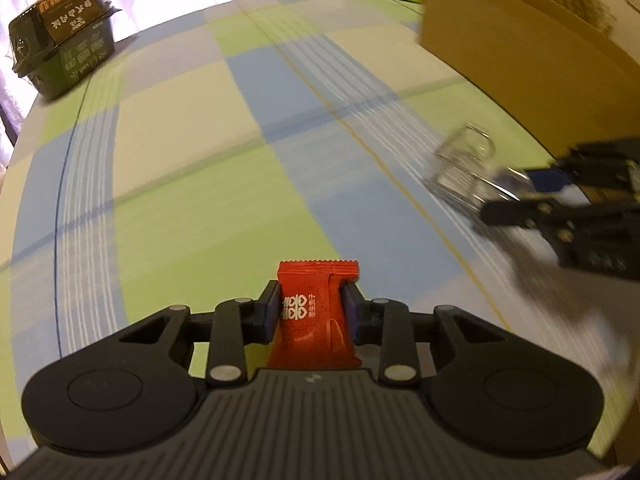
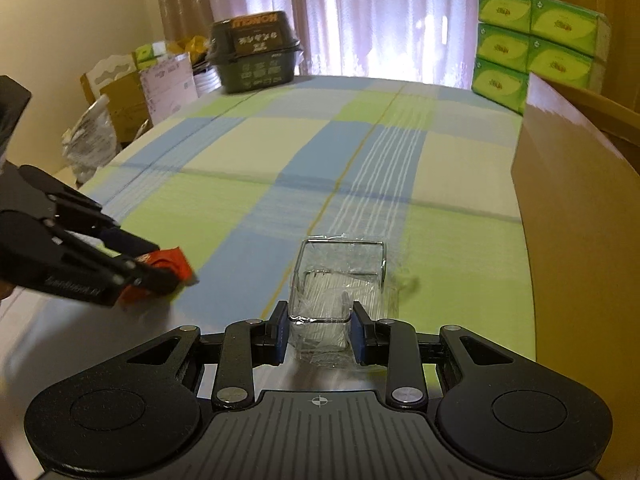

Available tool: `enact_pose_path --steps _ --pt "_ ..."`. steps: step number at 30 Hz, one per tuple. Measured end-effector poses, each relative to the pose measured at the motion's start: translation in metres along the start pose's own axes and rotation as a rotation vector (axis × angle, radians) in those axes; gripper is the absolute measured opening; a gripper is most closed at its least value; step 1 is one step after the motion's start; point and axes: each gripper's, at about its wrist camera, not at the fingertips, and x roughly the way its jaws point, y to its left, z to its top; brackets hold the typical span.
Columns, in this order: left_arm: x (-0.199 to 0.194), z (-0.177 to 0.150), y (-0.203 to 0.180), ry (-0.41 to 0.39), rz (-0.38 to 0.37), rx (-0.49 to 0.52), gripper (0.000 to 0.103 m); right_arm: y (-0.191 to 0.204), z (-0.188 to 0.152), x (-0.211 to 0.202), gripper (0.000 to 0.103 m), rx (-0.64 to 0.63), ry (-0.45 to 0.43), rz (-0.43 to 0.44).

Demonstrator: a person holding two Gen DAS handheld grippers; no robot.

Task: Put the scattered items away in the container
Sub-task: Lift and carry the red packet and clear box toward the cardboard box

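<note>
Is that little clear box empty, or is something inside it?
Not empty. The clear box, held by the right hand-held gripper, contains thin pale sticks lying along its bottom; what they are cannot be told.

On the table (image 2: 248, 152), the cardboard box (image 2: 576, 208) stands right, the tissue packs (image 2: 532, 40) behind it.
</note>
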Motion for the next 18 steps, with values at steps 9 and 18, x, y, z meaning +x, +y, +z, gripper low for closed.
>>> enact_pose_path --steps 9,18 --pt "-0.025 -0.042 -0.031 -0.019 -0.006 -0.063 0.031 0.018 -0.032 -0.024 0.034 -0.076 -0.001 -0.061" --pt "-0.028 -0.045 -0.033 -0.024 0.019 -0.055 0.037 0.022 -0.037 -0.018 0.061 -0.12 -0.034 -0.095"
